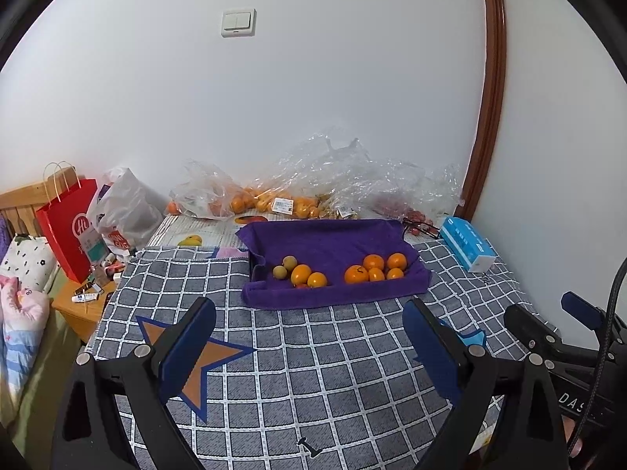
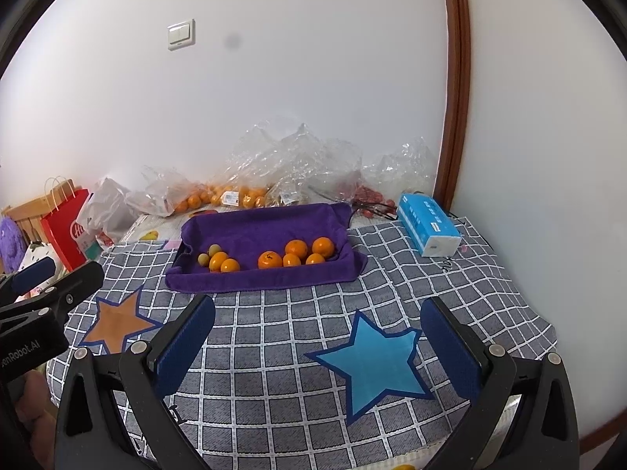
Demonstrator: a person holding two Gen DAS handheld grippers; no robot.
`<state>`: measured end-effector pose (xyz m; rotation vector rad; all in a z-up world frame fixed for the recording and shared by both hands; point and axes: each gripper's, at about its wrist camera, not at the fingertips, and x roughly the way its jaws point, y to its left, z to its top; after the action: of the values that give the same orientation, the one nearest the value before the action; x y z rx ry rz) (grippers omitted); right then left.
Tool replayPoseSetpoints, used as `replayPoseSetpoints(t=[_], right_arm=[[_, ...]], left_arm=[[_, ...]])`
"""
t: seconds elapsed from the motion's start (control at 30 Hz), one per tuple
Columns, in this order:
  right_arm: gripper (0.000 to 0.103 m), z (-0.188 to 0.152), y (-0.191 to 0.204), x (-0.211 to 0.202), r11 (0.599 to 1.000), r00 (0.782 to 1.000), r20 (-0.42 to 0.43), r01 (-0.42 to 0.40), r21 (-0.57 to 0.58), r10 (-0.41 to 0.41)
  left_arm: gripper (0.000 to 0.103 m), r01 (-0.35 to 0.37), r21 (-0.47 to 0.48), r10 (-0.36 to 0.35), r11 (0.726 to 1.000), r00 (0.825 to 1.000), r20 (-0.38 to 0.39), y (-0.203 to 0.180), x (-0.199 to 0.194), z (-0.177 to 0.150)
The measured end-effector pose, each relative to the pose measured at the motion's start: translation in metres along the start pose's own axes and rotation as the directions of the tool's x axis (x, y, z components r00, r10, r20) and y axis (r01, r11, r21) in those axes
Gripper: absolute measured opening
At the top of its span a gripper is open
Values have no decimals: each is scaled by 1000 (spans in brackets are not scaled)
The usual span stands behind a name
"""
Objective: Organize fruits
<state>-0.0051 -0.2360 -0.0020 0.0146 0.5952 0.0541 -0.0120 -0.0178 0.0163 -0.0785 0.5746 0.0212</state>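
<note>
A purple cloth-lined tray (image 1: 333, 243) (image 2: 258, 223) sits at the far middle of the checkered cloth. Its left part holds two orange fruits (image 1: 301, 273) (image 2: 218, 261) and two small pale green fruits (image 1: 289, 263) (image 2: 214, 250). Its right part holds several oranges (image 1: 374, 268) (image 2: 292, 254). My left gripper (image 1: 309, 344) is open and empty, well short of the tray. My right gripper (image 2: 317, 337) is open and empty above a blue star patch (image 2: 372, 360). Each gripper shows at the edge of the other's view.
Clear plastic bags with more oranges (image 1: 270, 199) (image 2: 219, 196) and red fruits (image 2: 366, 194) lie against the wall. A blue tissue box (image 1: 468, 246) (image 2: 429, 229) lies right of the tray. A red paper bag (image 1: 68, 227) and a nightstand (image 1: 82, 305) stand at left. An orange star patch (image 1: 196, 356) (image 2: 117, 321).
</note>
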Motion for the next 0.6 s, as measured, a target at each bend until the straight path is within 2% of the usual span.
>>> replayPoseSetpoints(t=[0.6], right_arm=[[103,0,3,1,1000,1000,3,-4,4,4]], left_arm=[[96,-5,1,5,1000,1000,-3,1,0,2]])
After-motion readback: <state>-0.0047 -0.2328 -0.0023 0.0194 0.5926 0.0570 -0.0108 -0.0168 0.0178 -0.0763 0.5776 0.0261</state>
